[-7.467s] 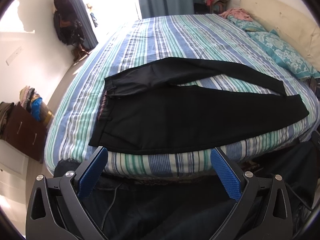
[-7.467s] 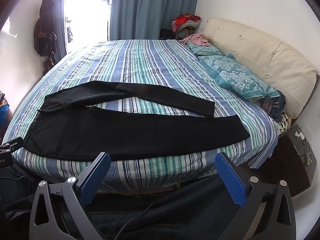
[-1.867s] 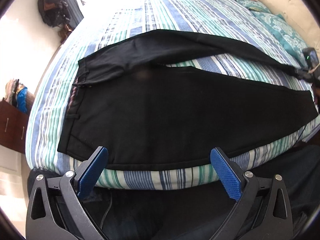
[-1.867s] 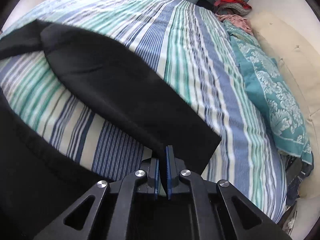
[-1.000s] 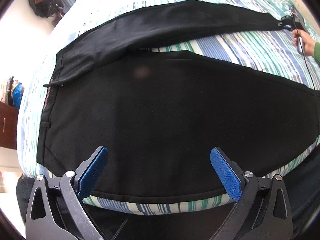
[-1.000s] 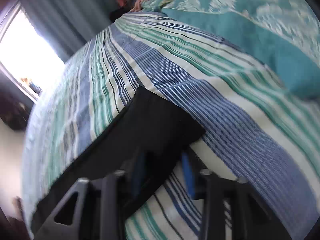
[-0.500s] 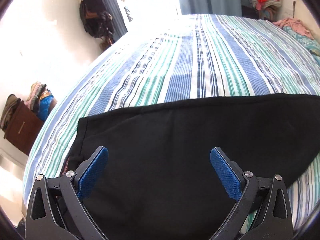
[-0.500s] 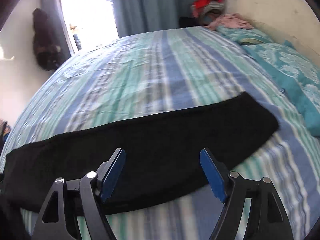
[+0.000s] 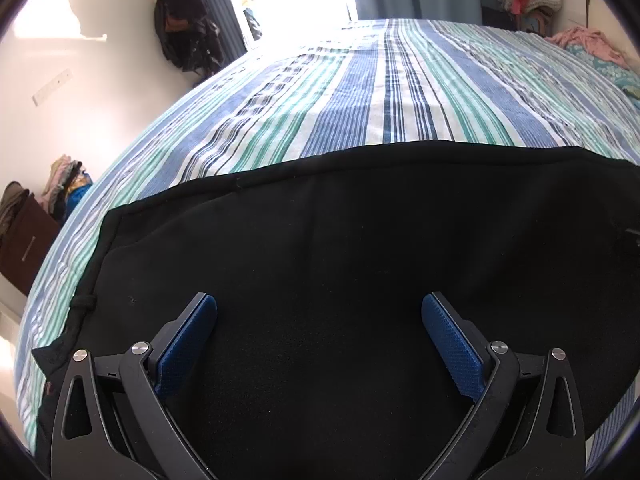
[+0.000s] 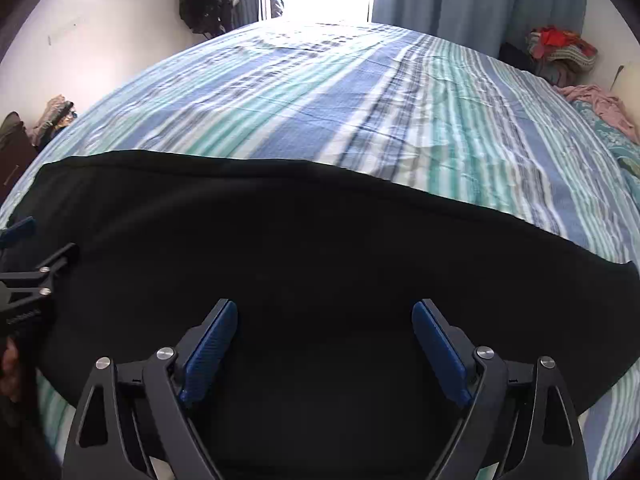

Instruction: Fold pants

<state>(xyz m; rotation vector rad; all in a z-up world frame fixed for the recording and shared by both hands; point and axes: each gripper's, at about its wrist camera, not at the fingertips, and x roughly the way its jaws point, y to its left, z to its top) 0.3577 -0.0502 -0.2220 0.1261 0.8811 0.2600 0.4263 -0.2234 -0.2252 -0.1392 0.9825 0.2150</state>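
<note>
The black pants (image 9: pixel 340 240) lie flat on the striped bed (image 9: pixel 380 92), one leg folded over the other. The waistband with a belt loop (image 9: pixel 82 304) is at the left in the left wrist view. My left gripper (image 9: pixel 319 312) is open and empty, low over the waist end. My right gripper (image 10: pixel 325 316) is open and empty, low over the leg part of the pants (image 10: pixel 320 248). The left gripper also shows at the left edge of the right wrist view (image 10: pixel 24 272).
Blue curtains (image 10: pixel 472 4) and a bright window are at the far side. Dark bags hang on the wall (image 9: pixel 188 28). A brown cabinet with clothes (image 9: pixel 24 236) stands left of the bed. Pink cloth (image 10: pixel 600 104) and a teal pillow lie far right.
The far leg has been brought over the near leg since a second ago and let go. Both grippers have moved in a little closer over the cloth.
</note>
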